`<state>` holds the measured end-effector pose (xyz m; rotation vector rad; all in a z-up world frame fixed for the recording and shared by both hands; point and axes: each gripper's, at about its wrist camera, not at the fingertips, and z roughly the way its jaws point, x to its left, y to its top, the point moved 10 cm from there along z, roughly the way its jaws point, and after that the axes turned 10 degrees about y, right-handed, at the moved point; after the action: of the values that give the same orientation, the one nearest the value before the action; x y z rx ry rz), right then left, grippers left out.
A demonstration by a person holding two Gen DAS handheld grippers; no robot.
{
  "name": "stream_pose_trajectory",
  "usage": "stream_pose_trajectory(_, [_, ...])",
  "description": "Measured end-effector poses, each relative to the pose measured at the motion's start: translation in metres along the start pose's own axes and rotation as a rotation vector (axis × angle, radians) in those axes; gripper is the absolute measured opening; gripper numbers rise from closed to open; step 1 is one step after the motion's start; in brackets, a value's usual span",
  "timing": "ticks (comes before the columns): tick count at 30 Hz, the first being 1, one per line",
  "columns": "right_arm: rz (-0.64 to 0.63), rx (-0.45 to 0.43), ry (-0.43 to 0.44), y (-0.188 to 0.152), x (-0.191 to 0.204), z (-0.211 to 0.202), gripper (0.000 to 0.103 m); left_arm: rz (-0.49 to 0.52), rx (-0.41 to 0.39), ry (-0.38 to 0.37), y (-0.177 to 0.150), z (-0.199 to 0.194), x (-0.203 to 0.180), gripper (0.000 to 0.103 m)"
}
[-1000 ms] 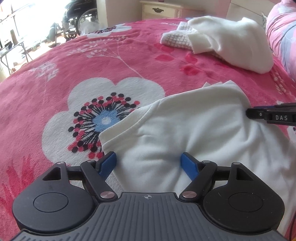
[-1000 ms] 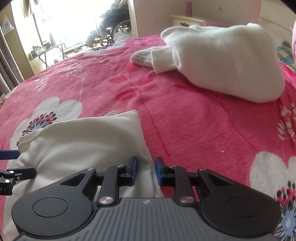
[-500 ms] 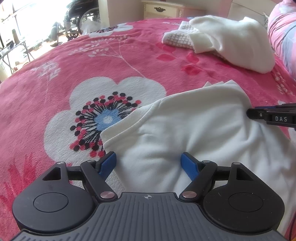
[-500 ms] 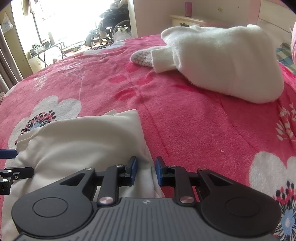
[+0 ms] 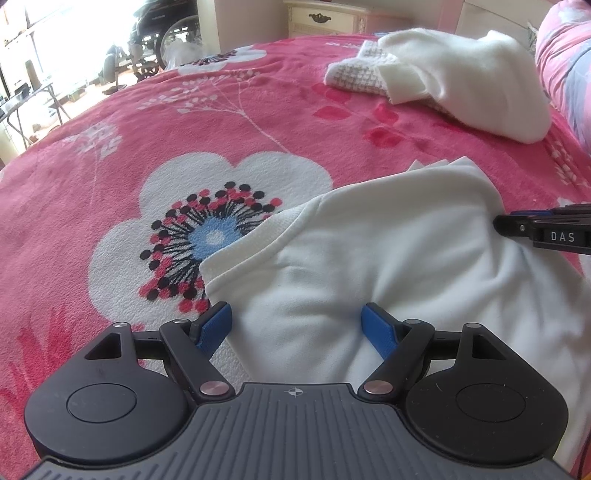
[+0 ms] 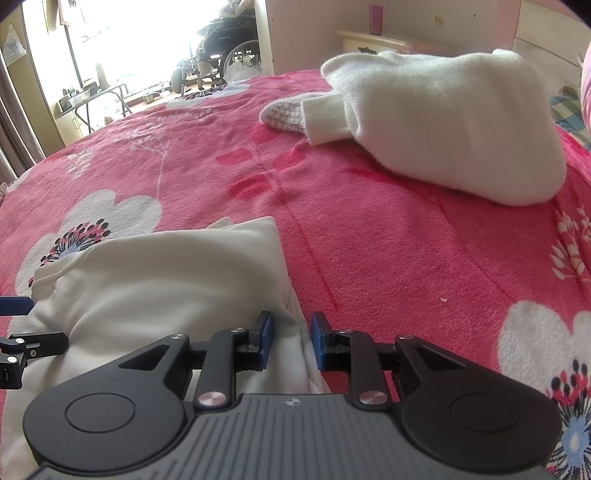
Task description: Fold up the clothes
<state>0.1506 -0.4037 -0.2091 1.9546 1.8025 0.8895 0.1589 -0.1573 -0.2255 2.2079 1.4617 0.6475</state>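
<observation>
Cream fabric is filling the near ground of both views: a white sweatshirt (image 5: pixel 388 266) is lying partly folded on a pink floral blanket (image 5: pixel 110 166), its cloth soft and creased, with shallow wrinkles running across its middle; a ribbed hem (image 5: pixel 251 247) is showing along its edge at ten o'clock from the left gripper, beside a large white flower with a blue centre (image 5: pixel 214 236) printed on the blanket; several layered edges are peeking out at its far corner. The left gripper (image 5: pixel 297 326) is hovering with its blue pads spread wide, released, the sweatshirt lying between and just ahead of them, toward twelve and one o'clock; whether the pads are touching the cloth I cannot tell. The right gripper (image 6: pixel 291 341) is standing with its pads drawn close together around the sweatshirt's folded right edge (image 6: pixel 295 325); a narrow gap remains between them, filled by a ridge of cloth, so it is apparently pinching that edge, though the contact itself is hard to confirm; most of the garment is lying at ten o'clock from it. In the left view the right gripper's tip is reaching in at three o'clock, against the garment's side. Farther off, at one o'clock in both views, a fluffy white garment (image 6: pixel 443 122) is lying heaped on a checked knit piece (image 6: pixel 280 114); beyond, a cream bedside cabinet (image 5: pixel 328 18) and a wheelchair (image 6: pixel 218 48) are standing.
</observation>
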Motion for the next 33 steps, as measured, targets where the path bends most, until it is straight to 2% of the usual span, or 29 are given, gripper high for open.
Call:
stream_pose_trajectory(4, [-0.004, -0.003, 0.008, 0.001, -0.002, -0.002, 0.029, -0.013, 0.014, -0.011, 0.001, -0.006, 0.005, 0.078])
stream_pose_trajectory(7, [0.045, -0.043, 0.073, 0.010, -0.009, -0.014, 0.029, -0.036, 0.022, -0.060, -0.001, -0.020, 0.019, 0.078])
stream_pose_trajectory(9, [0.093, -0.080, 0.137, 0.019, -0.017, -0.024, 0.031, -0.077, 0.043, -0.123, -0.007, -0.028, 0.030, 0.079])
stream_pose_trajectory(12, [0.163, -0.094, 0.229, 0.030, -0.029, -0.032, 0.036, -0.157, 0.124, -0.239, -0.022, -0.032, 0.044, 0.083])
stream_pose_trajectory(16, [0.300, -0.067, 0.389, 0.032, -0.039, -0.029, 0.043, -0.224, 0.197, -0.416, -0.037, -0.033, 0.038, 0.083])
stream_pose_trajectory(19, [0.318, -0.016, 0.430, 0.024, -0.039, -0.020, 0.046, -0.230, 0.259, -0.525, -0.045, -0.027, 0.021, 0.083])
stream_pose_trajectory(23, [0.326, 0.057, 0.471, 0.013, -0.038, -0.006, 0.047, -0.215, 0.274, -0.543, -0.049, -0.013, 0.010, 0.083])
stream_pose_trajectory(27, [0.335, 0.130, 0.511, 0.002, -0.038, 0.006, 0.050, -0.198, 0.260, -0.539, -0.040, -0.004, 0.005, 0.083])
stream_pose_trajectory(33, [0.305, 0.184, 0.643, 0.016, -0.025, 0.033, 0.064, -0.262, 0.260, -0.593, -0.024, 0.008, 0.003, 0.083])
